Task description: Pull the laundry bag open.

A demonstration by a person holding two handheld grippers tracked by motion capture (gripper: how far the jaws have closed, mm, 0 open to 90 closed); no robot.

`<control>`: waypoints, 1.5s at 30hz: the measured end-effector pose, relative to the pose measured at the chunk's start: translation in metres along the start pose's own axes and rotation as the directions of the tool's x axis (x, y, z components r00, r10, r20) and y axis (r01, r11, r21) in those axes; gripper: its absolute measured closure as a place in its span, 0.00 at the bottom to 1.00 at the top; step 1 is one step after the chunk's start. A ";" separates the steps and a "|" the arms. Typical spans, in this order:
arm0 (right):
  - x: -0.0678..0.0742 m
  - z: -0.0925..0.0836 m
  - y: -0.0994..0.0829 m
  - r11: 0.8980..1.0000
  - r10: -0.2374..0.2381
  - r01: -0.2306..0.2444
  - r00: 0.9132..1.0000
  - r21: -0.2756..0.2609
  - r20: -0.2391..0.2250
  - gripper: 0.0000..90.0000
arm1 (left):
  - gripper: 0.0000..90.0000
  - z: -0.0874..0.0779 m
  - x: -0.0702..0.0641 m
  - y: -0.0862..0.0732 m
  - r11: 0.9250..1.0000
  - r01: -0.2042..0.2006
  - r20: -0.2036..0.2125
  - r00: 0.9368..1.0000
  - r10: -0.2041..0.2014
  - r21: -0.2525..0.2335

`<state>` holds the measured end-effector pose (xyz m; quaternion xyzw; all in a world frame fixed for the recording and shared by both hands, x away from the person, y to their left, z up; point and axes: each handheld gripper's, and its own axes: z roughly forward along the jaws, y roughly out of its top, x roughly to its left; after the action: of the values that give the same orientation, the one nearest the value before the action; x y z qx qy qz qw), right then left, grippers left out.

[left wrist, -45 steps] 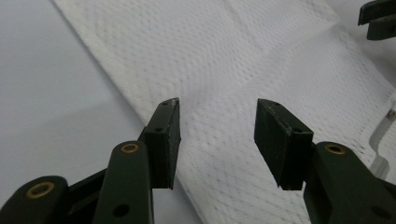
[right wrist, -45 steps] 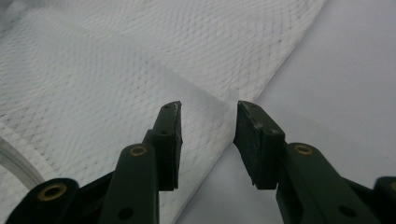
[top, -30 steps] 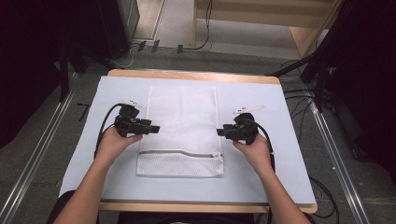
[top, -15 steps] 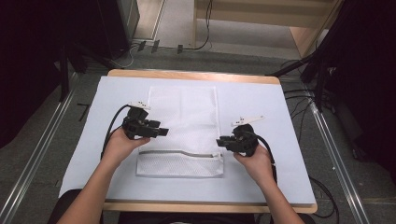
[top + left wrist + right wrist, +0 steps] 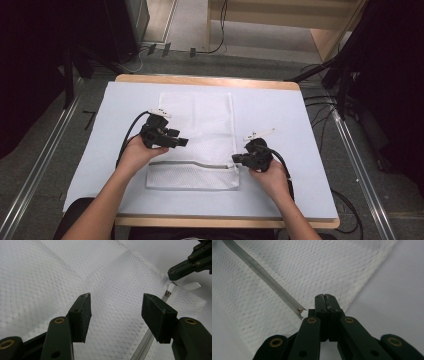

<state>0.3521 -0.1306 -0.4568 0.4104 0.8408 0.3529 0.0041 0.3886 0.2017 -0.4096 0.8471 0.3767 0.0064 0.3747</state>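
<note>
A wooden table point(image 5: 210, 81) fills the centre of the high view, covered by a pale sheet point(image 5: 300, 130) that leaves only a strip of wood along the top and bottom edges. The person's forearms enter from the bottom edge and cover part of the sheet's lower area.

A white mesh laundry bag point(image 5: 200, 120) lies flat at the centre of the sheet, long axis running toward the top of the frame. Bare sheet lies open to its left, to its right and above it. A grey zipper point(image 5: 195, 164) crosses the bag near its lower end, from left to right.

The left gripper point(image 5: 176, 141) sits over the bag's left-centre area. In the left gripper view its jaws stand wide apart above the mesh, pads point(image 5: 83, 315) clear of the fabric, with nothing between them. The zipper runs off the bottom edge of that view, partly hidden behind the right-hand jaw.

The right gripper point(image 5: 239, 159) rests at the bag's right edge, level with the zipper end. Its jaws have just been closing and now meet fully in the right gripper view, tips point(image 5: 325, 300) at the bag's border beside the zipper end point(image 5: 300, 310). Whether a pull tab or fabric is pinched there cannot be made out; the jaws hide the contact point.
</note>
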 end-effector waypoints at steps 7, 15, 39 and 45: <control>0.002 0.007 -0.004 1.000 0.008 -0.008 1.000 0.028 -0.011 1.00 | 0.46 0.006 0.000 0.002 1.000 -0.006 0.002 1.000 0.006 0.010; 0.008 0.004 -0.006 0.999 0.004 -0.002 0.999 0.048 -0.039 1.00 | 0.46 0.004 -0.001 0.003 1.000 -0.011 0.003 1.000 0.011 0.008; 0.022 0.006 0.001 0.997 -0.081 0.080 0.995 -0.004 -0.066 1.00 | 0.47 0.005 -0.010 0.006 1.000 -0.028 0.023 0.999 0.027 0.004; 0.013 0.001 -0.003 0.997 -0.075 0.074 0.996 -0.013 -0.043 1.00 | 0.48 0.008 -0.016 0.007 0.999 -0.045 0.035 0.998 0.045 0.012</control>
<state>0.3418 -0.1222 -0.4551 0.3710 0.8535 0.3659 0.0013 0.3840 0.1832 -0.4064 0.8578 0.3510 -0.0021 0.3755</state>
